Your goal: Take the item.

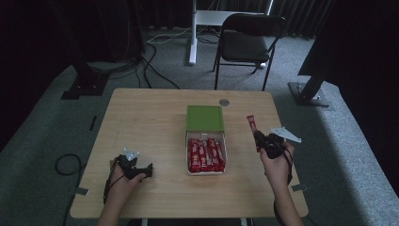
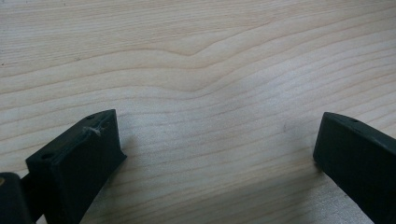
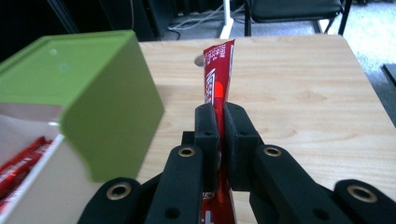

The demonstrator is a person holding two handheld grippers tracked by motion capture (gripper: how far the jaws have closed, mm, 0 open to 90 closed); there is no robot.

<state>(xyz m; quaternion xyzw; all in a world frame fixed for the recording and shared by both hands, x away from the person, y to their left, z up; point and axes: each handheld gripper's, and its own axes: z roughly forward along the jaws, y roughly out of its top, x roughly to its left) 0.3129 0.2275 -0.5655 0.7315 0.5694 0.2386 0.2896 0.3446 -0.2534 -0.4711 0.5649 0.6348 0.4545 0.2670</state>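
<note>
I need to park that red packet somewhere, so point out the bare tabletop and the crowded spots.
Bare wood lies right of the box, beyond the right gripper and its packet, up to the table edge. The wide stretch between the box and the left gripper is also free, as is the far left corner. The middle is crowded: lid and box.

A lab-like recording room: black curtains (image 1: 28,37), floor cables (image 1: 155,70), metal stands (image 1: 80,70), folding chair (image 1: 247,42).

Both matte-black plastic two-jaw grippers, left (image 1: 149,170) & right (image 1: 257,135): brass-ringed screw holes, grey triangular top plates, black cables; forearms bare.
</note>
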